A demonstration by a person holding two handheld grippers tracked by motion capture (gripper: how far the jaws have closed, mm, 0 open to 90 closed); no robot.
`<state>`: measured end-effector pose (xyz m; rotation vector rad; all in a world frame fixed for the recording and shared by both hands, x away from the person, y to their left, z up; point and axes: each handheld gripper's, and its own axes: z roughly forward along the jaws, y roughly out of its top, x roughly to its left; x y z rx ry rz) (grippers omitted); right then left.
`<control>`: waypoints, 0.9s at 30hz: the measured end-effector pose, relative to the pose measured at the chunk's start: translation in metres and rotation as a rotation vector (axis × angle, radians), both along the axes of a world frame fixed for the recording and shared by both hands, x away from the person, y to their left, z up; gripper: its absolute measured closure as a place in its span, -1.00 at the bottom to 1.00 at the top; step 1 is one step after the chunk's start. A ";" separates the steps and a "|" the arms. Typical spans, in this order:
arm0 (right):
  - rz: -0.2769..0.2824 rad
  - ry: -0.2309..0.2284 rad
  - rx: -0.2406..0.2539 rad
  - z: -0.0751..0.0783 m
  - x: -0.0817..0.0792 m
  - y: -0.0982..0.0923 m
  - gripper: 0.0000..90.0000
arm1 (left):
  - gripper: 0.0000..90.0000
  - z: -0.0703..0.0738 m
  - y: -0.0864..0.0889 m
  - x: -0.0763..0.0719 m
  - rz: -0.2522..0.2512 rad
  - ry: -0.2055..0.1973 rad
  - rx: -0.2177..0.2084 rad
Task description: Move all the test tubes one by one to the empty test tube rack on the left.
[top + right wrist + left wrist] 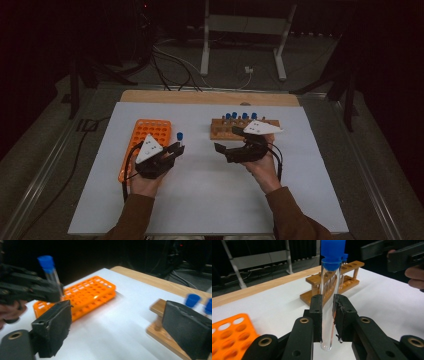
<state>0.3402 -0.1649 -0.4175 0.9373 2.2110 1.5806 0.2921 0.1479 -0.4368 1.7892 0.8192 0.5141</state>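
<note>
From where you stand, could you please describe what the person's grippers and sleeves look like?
Both the left gripper and the right gripper are black, two-jawed tools with brass-coloured pivot rings. Each carries a pale grey three-cornered plate on top and trails a dark cable. The person wears brown sleeves.

one orange plastic tube rack (154, 131) with round holes. one wooden tube rack (226, 129). four or five blue-capped tubes (234, 116) standing in the wooden rack; exact count not clear, caps overlap. one clear test tube with a blue cap (329, 292) apart from them. two black two-jaw grippers: left gripper (177, 147), right gripper (226, 140). one white table sheet (210, 200).
</note>
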 end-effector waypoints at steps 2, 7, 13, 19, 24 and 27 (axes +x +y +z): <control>-0.008 -0.005 -0.005 -0.001 -0.001 -0.003 -0.87 | 0.73 0.000 0.006 -0.002 0.008 0.000 -0.004; -0.047 -0.012 -0.018 -0.006 -0.005 -0.021 -0.90 | 0.73 -0.001 0.020 -0.009 0.028 -0.007 -0.003; -0.072 -0.013 -0.014 -0.009 -0.009 -0.033 -0.90 | 0.73 -0.005 0.034 -0.016 0.047 -0.003 0.008; -0.092 -0.026 -0.027 -0.010 -0.016 -0.045 -0.90 | 0.73 -0.011 0.048 -0.023 0.066 0.012 0.012; -0.104 -0.028 -0.021 -0.011 -0.019 -0.050 -0.90 | 0.73 -0.017 0.057 -0.029 0.082 0.025 0.009; -0.111 -0.024 -0.019 -0.013 -0.020 -0.054 -0.90 | 0.73 -0.021 0.062 -0.031 0.092 0.034 0.008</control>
